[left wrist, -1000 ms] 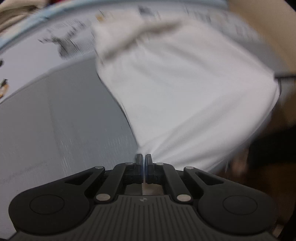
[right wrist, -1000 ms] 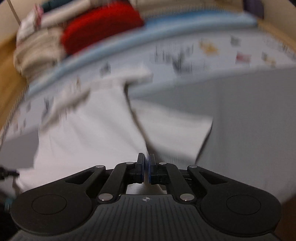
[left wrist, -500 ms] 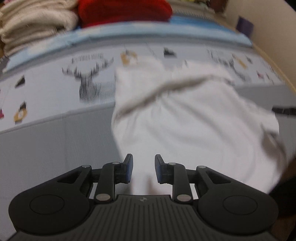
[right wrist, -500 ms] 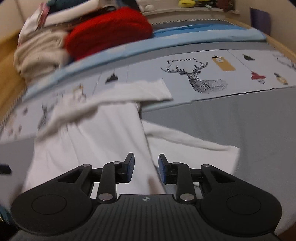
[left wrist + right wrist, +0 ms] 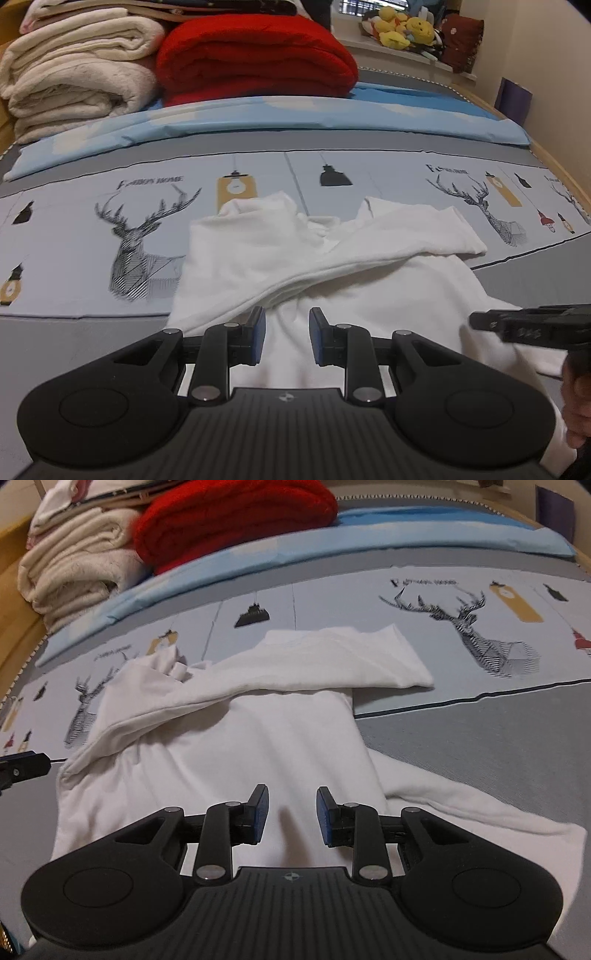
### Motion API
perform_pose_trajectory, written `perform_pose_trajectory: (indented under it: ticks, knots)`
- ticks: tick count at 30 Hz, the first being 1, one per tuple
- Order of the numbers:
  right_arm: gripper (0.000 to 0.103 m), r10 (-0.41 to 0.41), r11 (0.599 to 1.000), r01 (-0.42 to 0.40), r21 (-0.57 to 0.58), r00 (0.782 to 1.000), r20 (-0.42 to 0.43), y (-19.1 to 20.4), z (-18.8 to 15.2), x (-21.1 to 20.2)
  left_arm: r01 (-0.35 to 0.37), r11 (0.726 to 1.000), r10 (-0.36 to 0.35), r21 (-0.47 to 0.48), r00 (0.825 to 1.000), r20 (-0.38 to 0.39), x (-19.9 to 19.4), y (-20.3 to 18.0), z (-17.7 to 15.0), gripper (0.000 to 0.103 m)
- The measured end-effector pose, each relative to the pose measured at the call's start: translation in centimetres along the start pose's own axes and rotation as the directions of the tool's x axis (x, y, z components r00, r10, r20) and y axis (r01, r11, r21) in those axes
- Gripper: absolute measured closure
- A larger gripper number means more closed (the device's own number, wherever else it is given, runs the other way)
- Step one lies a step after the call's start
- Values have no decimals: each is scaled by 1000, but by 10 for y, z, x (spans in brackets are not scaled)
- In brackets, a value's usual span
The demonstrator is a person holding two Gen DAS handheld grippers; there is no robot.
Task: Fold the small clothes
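A white long-sleeved shirt [image 5: 369,280] lies on the grey bed cover, one sleeve folded across its upper body. It also shows in the right wrist view [image 5: 280,746], with another sleeve [image 5: 480,808] trailing out to the right. My left gripper [image 5: 284,336] is open and empty, just above the shirt's near edge. My right gripper [image 5: 290,818] is open and empty over the shirt's lower body. The right gripper's tip [image 5: 517,325] shows at the right edge of the left wrist view.
A folded red blanket [image 5: 255,55] and cream blankets [image 5: 77,74] are stacked at the head of the bed. A blue sheet [image 5: 295,118] and a deer-print band [image 5: 140,236] cross the bed. Plush toys [image 5: 402,29] sit on a far ledge.
Both grippers were shut on the shirt's hem a second ago. They have opened and let go, and the shirt now lies flat on the bed.
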State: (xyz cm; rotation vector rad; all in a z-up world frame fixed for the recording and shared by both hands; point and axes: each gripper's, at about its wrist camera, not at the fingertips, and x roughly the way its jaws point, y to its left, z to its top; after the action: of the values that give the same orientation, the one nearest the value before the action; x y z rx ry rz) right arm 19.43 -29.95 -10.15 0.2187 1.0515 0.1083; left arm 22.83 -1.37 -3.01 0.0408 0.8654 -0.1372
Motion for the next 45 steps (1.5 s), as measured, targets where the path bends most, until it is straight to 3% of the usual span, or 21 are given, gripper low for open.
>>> perform_pose_trajectory:
  ticks: [3, 5, 7, 11, 15, 18, 20, 24, 26, 27, 28, 32, 35, 38, 39, 40, 41, 42, 43, 44, 45]
  knots:
    - [74, -73, 997, 72, -27, 996, -51, -4, 3, 21, 21, 1000, -21, 8, 1000, 3, 14, -3, 7, 75]
    - [78, -100, 995, 100, -7, 990, -101, -11, 2, 32, 42, 999, -42, 0, 999, -4, 24, -5, 14, 67]
    - [88, -86, 996, 88, 12, 990, -113, -16, 2, 34, 72, 997, -72, -14, 997, -12, 35, -6, 20, 54]
    - [92, -54, 998, 58, 29, 991, -120, -21, 4, 31, 128, 991, -129, -29, 991, -23, 54, -11, 30, 54]
    - [92, 25, 992, -15, 128, 997, -76, -33, 12, 18, 175, 983, -175, 48, 985, -6, 73, -29, 35, 54]
    - [91, 79, 992, -76, 104, 997, -26, -33, 20, 8, 221, 971, -222, 88, 975, 2, 87, -44, 38, 51]
    - [91, 83, 992, -77, 100, 995, -55, -35, 21, 13, 225, 967, -226, 116, 974, -6, 96, -54, 38, 41]
    - [91, 71, 993, -58, 106, 990, -122, -37, 17, 26, 175, 964, -172, 202, 985, -35, 119, -73, 32, 39]
    - [91, 56, 995, -45, 87, 990, -128, -35, 17, 28, 141, 963, -134, 229, 990, -47, 129, -72, 29, 55]
    - [91, 51, 995, -39, 89, 990, -134, -36, 16, 29, 135, 965, -125, 226, 990, -57, 132, -68, 29, 90]
    - [91, 51, 995, -38, 97, 989, -139, -37, 15, 30, 142, 967, -130, 213, 989, -72, 133, -61, 30, 99]
    - [91, 27, 996, -14, 89, 987, -157, -36, 14, 36, 136, 980, -138, 146, 990, 6, 105, -20, 48, 99]
    - [91, 9, 997, 5, 79, 986, -168, -35, 15, 41, 118, 993, -118, 12, 990, 75, 73, 42, 62, 99]
    - [91, -12, 997, 25, 72, 985, -172, -32, 15, 44, -3, 978, 23, -210, 995, 93, 46, 134, 60, 99]
    - [91, -18, 997, 30, 66, 985, -172, -31, 15, 44, -62, 949, 90, -311, 993, 76, 38, 170, 53, 99]
    - [91, -23, 997, 34, 62, 985, -171, -29, 15, 45, -165, 889, 197, -426, 980, 31, 29, 212, 42, 98]
    - [91, -25, 998, 36, 59, 985, -171, -29, 14, 45, -292, 798, 314, -528, 948, -51, 20, 253, 26, 98]
    - [91, -26, 998, 36, 57, 985, -170, -29, 14, 45, -433, 661, 416, -613, 891, -181, 11, 295, 5, 94]
    - [91, -25, 998, 35, 55, 985, -169, -29, 14, 45, -520, 525, 442, -674, 843, -305, 4, 331, -19, 80]
    - [91, -23, 998, 33, 57, 985, -169, -30, 14, 45, -546, 424, 415, -722, 826, -381, -1, 357, -40, 79]
    - [91, -22, 998, 32, 58, 985, -168, -31, 14, 45, -528, 364, 345, -767, 842, -416, -5, 381, -61, 80]
